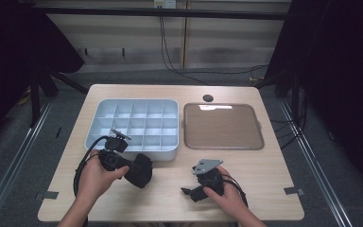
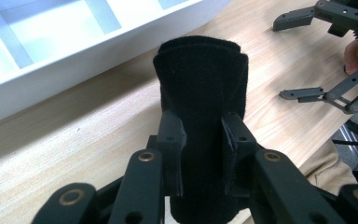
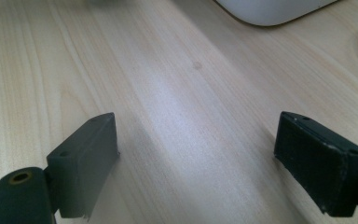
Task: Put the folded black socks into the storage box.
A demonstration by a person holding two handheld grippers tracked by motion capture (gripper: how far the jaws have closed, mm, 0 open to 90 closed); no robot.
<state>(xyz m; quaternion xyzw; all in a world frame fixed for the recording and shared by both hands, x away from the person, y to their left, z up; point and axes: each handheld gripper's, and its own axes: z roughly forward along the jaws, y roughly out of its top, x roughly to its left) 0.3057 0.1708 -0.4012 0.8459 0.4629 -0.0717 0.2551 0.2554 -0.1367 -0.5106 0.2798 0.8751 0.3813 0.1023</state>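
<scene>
Now my left claw [image 2: 200,140] clamps the black cloth roll [image 2: 200,88] beside the white compartment box [image 1: 131,124], its cells bare; my right claw [image 3: 198,163] gapes.

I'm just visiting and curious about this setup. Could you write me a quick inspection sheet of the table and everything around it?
Surface: wooden table, a small round hole near its far edge.
Job's things: black folded cloth held in the left gripper; white divided box, compartments look empty; brown tray beside it.
Clutter: nothing seen.
Grippers: left gripper's jaws closed on the cloth; right gripper has its jaws wide open over bare wood, holding nothing.
Cables: a black cable loops from the left gripper; others trail on the floor behind the table.
Surroundings: grey floor, black stands, pale back wall.
</scene>
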